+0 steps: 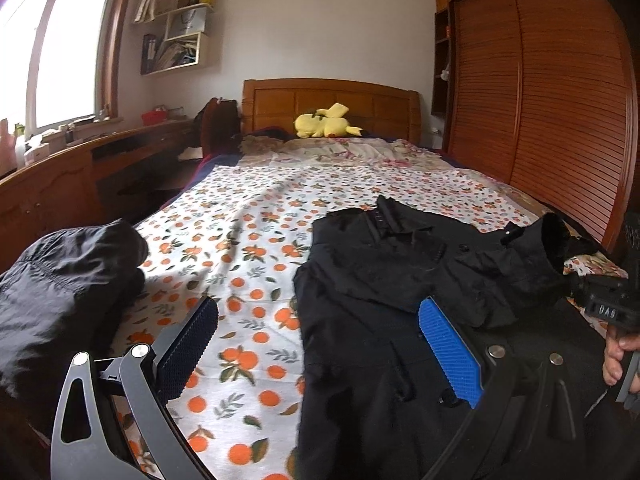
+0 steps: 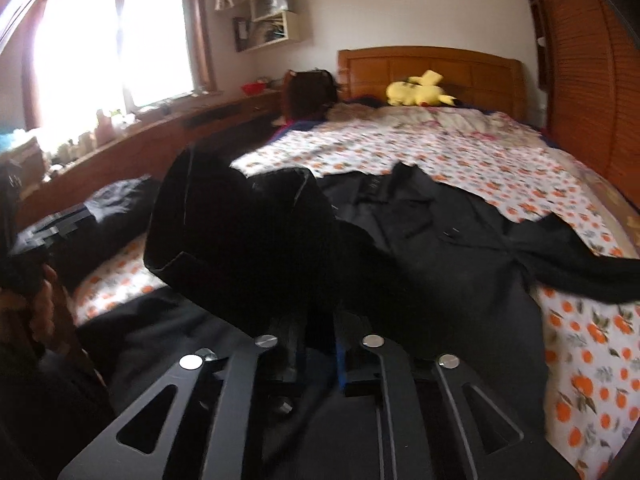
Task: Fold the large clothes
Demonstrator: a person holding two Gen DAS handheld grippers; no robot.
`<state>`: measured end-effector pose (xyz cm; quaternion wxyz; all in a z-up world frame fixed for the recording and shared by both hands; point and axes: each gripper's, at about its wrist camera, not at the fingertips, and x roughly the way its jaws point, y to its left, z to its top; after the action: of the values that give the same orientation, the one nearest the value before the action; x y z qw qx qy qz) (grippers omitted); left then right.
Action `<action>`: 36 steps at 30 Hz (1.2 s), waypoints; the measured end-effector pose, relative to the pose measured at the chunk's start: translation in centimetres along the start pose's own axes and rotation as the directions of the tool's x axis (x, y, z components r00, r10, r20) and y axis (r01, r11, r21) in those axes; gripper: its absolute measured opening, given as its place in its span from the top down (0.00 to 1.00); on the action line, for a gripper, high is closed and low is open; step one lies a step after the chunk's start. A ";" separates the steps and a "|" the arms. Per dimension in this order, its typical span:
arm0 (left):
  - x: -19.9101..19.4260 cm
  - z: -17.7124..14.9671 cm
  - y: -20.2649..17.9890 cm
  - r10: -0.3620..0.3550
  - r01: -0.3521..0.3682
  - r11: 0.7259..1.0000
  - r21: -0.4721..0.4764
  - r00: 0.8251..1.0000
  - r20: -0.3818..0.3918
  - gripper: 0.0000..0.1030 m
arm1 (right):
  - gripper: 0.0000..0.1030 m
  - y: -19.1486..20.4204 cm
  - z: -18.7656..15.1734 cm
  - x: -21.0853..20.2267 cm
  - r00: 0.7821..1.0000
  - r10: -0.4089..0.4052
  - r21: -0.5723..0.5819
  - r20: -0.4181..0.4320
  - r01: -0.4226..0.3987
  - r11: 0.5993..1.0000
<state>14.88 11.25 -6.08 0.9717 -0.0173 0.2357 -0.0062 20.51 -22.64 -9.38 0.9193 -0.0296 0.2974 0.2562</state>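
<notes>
1. Near the bed's left edge lies a bundle of dark cloth, crumpled and limp; it lies just left of the left gripper and is not touched by it.
2. The left gripper stands wide open with nothing between its pads, its right pad over the coat's left side.
3. The black coat lies spread across the bed toward its right edge, collar toward the headboard. It looks soft, thick and fairly heavy, likely to sag and slide, so seams, cuffs or hems should give the firmest hold.
4. The right gripper has its jaws nearly closed around a raised sleeve, which drapes over its tips; whether the pads press it I cannot tell.
</notes>
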 end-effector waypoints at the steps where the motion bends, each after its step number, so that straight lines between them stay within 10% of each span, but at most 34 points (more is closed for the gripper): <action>1: 0.2 0.1 -0.4 -0.008 0.008 1.000 0.003 1.000 0.001 0.02 | 0.80 -0.3 -0.5 -0.1 1.000 -0.008 0.000 -0.008 0.008 1.000; 4: 0.6 0.3 -1.6 -0.030 0.029 1.000 0.011 1.000 0.003 0.02 | 0.61 -0.9 -1.7 -0.6 0.998 -0.064 -0.015 -0.025 0.064 0.998; 36: 4.5 0.0 -9.9 -0.134 0.137 0.986 0.095 0.990 -0.034 0.02 | 0.45 -4.1 -4.3 -5.3 0.973 -0.223 -0.025 -0.065 0.222 0.975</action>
<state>18.83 1.27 -7.79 0.9654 0.0141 0.2465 -0.0839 16.52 -29.48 -10.35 0.9313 -0.0794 0.3208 0.1529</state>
